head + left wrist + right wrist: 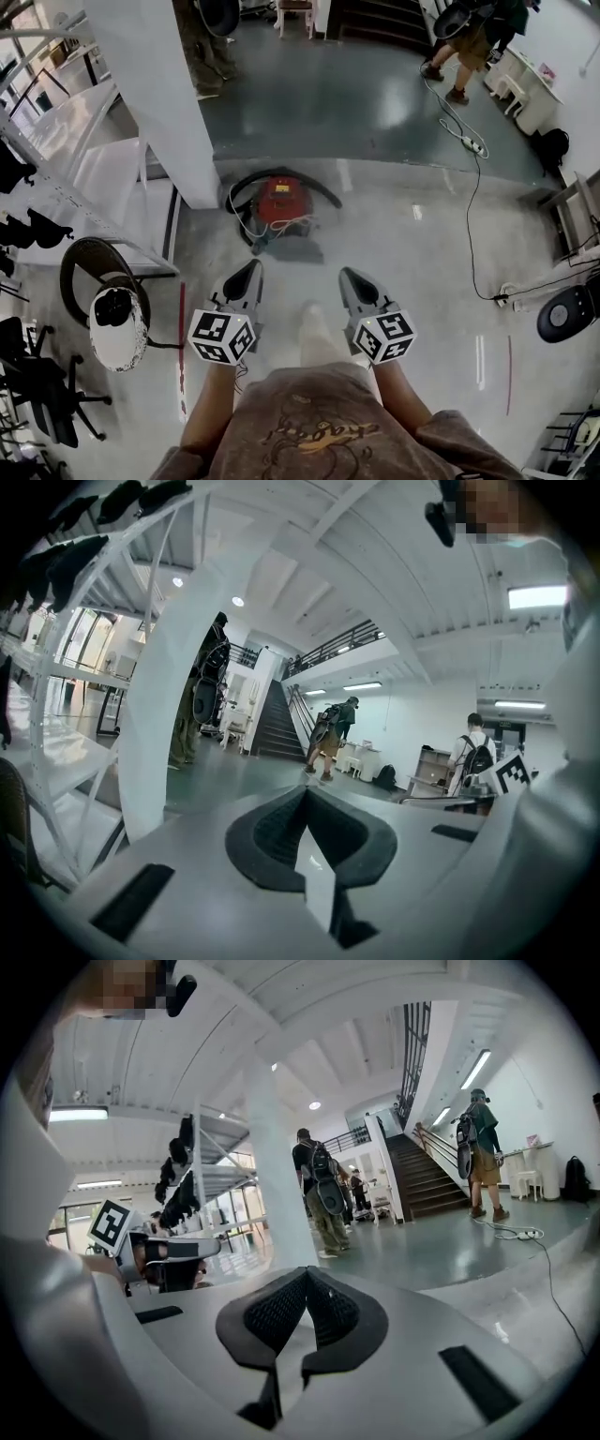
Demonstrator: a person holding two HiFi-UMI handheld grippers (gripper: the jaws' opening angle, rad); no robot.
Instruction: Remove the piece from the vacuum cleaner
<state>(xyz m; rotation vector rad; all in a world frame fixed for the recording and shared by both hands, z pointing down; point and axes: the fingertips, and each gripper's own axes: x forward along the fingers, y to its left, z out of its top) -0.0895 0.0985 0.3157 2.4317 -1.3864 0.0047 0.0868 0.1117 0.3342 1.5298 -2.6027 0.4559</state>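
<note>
Left gripper [249, 270]: jaws clenched together, nothing between them.
Right gripper [351, 276]: jaws clenched, empty.
Red canister vacuum cleaner with black hose [278, 201]: on glossy grey floor [412, 281], ahead of both grippers, well apart from them, beside white pillar [159, 94].

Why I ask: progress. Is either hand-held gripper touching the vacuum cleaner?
No, the red vacuum cleaner sits beyond the left hand-held gripper and right hand-held gripper.

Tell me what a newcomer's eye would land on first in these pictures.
The red vacuum cleaner stands out first, sitting on the glossy floor at the foot of a white pillar, straight ahead. Nearer the camera, the left gripper and right gripper point toward it side by side, both shut and empty.
</note>
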